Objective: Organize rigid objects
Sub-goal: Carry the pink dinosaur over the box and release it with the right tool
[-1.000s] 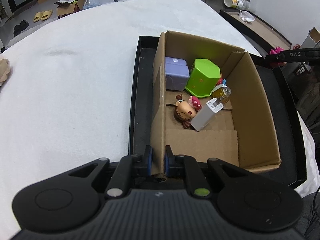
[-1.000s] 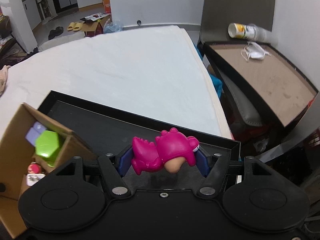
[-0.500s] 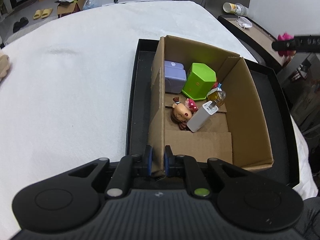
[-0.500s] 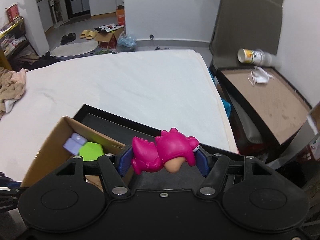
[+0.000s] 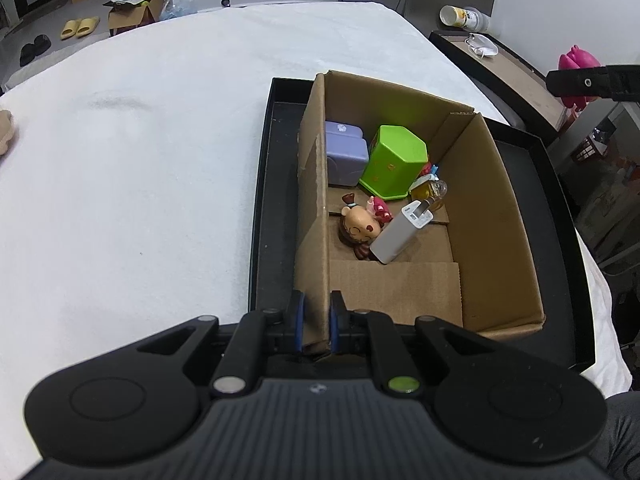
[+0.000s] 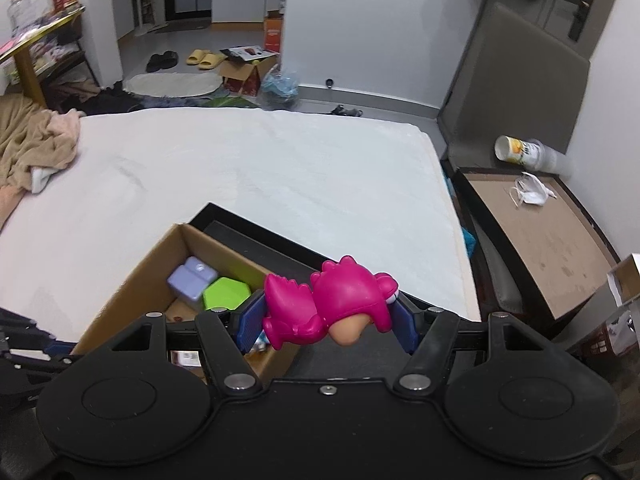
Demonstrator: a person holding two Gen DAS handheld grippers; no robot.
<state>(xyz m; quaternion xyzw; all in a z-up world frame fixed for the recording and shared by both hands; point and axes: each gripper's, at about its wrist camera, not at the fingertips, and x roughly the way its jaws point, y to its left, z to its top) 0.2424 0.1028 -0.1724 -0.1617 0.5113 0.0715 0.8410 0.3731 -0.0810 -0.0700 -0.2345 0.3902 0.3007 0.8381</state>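
Note:
My left gripper [image 5: 316, 320] is shut on the near left wall of a cardboard box [image 5: 314, 184] that sits in a black tray [image 5: 264, 208]. Inside the box lie a purple case [image 5: 344, 152], a green hexagonal container [image 5: 394, 162], a doll figure [image 5: 360, 228], a white charger [image 5: 400, 236] and a small yellow bottle [image 5: 430, 190]. My right gripper [image 6: 326, 318] is shut on a pink dinosaur toy [image 6: 332, 300] and holds it high above the box's right side [image 6: 132, 276]; the toy also shows in the left wrist view [image 5: 576, 64].
The tray rests on a white bed [image 5: 140, 160]. A low black-rimmed side table [image 6: 552, 232] with a face mask [image 6: 530, 194] and a tipped cup [image 6: 516, 150] stands to the right. Beige cloth [image 6: 36, 140] lies at the bed's far left.
My right gripper has risen with the pink dinosaur and swung left, toward the box. My left gripper has kept its hold on the box wall.

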